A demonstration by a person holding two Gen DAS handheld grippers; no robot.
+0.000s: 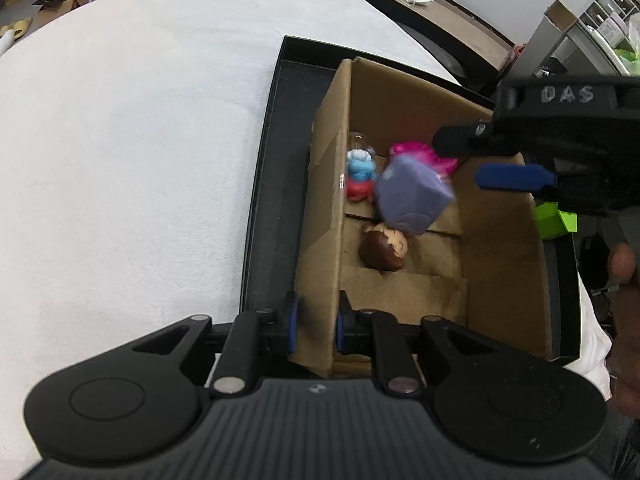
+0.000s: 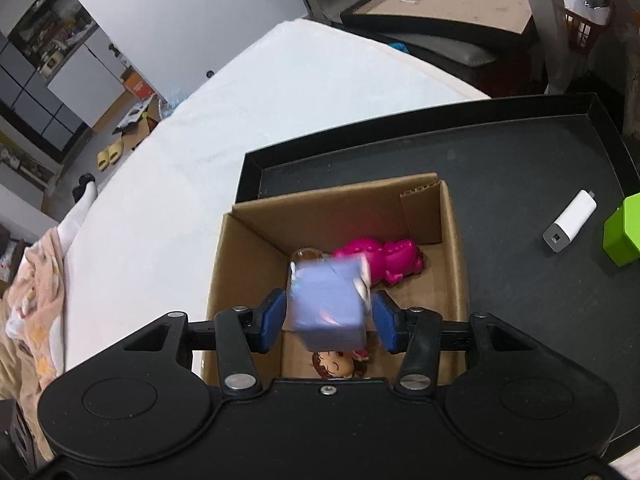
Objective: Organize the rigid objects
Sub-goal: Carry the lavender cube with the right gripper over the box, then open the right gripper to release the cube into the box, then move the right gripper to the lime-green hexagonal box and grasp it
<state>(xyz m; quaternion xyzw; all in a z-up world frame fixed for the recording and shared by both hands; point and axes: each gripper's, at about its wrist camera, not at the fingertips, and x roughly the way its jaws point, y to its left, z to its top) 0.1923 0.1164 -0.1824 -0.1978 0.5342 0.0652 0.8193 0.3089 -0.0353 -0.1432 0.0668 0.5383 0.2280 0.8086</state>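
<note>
The purple cube (image 2: 328,306) is blurred and hides part of the doll head (image 2: 336,365) and the clear-topped figure (image 1: 359,172) below it. It sits between the right gripper (image 2: 329,320) fingers with a small gap at each pad, above the cardboard box (image 2: 248,264). The left gripper (image 1: 314,322) is closed narrowly on the box wall.

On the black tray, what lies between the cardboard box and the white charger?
Nothing: only bare black tray floor separates the cardboard box from the white charger, in the right wrist view.
</note>
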